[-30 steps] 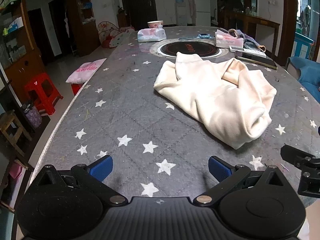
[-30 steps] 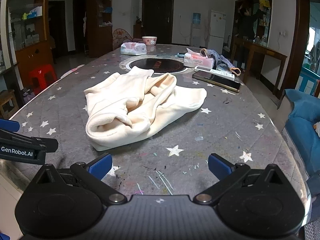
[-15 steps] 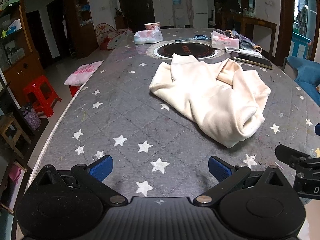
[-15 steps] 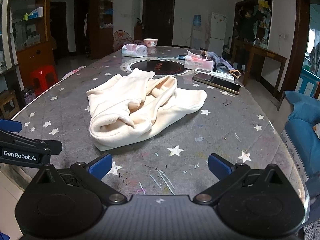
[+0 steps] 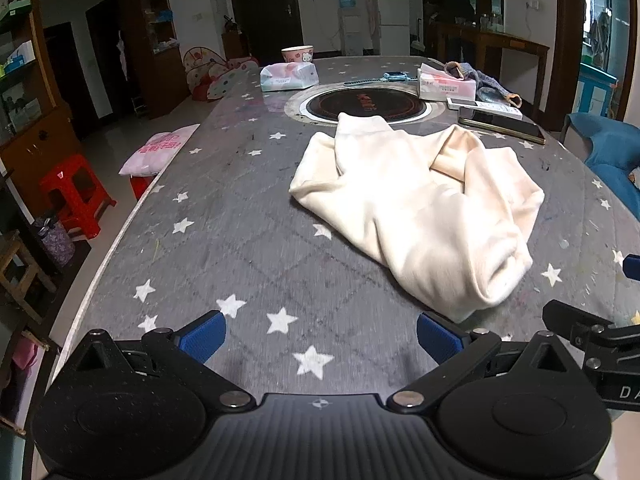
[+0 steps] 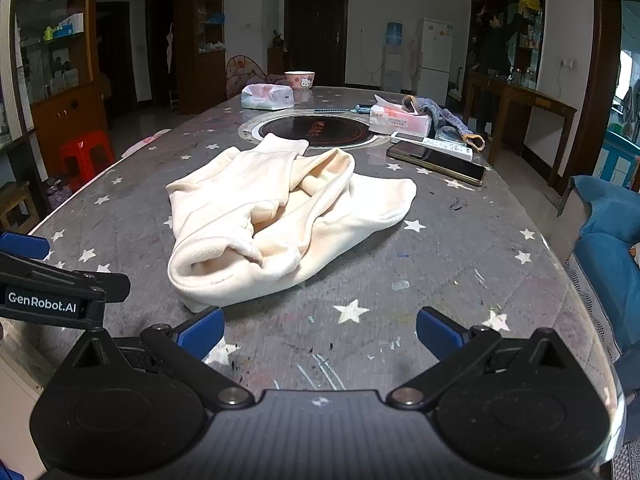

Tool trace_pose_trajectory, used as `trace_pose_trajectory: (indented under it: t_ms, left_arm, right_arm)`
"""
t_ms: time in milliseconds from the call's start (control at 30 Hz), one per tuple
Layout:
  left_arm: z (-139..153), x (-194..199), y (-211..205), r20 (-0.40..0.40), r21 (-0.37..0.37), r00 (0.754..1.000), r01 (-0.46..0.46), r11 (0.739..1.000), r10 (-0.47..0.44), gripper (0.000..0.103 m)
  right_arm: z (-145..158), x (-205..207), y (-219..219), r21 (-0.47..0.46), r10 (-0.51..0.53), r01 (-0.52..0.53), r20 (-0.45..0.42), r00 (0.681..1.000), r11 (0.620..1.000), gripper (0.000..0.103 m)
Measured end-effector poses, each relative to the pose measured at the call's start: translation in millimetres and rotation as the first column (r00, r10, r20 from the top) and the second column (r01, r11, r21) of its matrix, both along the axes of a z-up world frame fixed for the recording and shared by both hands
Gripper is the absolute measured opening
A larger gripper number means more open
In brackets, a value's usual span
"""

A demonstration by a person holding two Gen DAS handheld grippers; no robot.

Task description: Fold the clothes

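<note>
Left wrist view shows the left hand-held gripper [image 5: 318,334] released, like the right hand-held gripper [image 6: 320,332], both low at six o'clock of the rumpled cream garment [image 5: 416,204] on the bench [image 5: 224,240], probably lining up to pinch its near edge.

From my left wrist camera, the right gripper [image 5: 600,344] is cut off by the frame's right edge, so I can't read its full lettering. On the right wrist view, the left gripper [image 6: 56,292] runs off the left edge. The cream garment [image 6: 276,220] hides its own underside folds. Print on the tissue box [image 6: 400,120] near the table's far end is too small to read.
</note>
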State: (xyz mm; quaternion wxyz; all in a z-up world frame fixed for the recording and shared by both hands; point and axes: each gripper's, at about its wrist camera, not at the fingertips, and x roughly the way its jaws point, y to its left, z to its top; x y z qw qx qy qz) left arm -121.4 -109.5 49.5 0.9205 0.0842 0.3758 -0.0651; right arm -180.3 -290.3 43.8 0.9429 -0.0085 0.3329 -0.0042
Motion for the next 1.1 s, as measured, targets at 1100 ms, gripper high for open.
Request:
trace_pose_trajectory:
  t_ms: [1100]
  left_arm:
    - [12.4, 107.0, -5.4, 0.001, -0.014, 1.000, 0.028, 1.000, -0.028, 0.103]
  right_arm:
    - [15.3, 131.5, -35.8, 0.067, 0.030, -0.025, -0.072, 0.997, 0.997, 0.082]
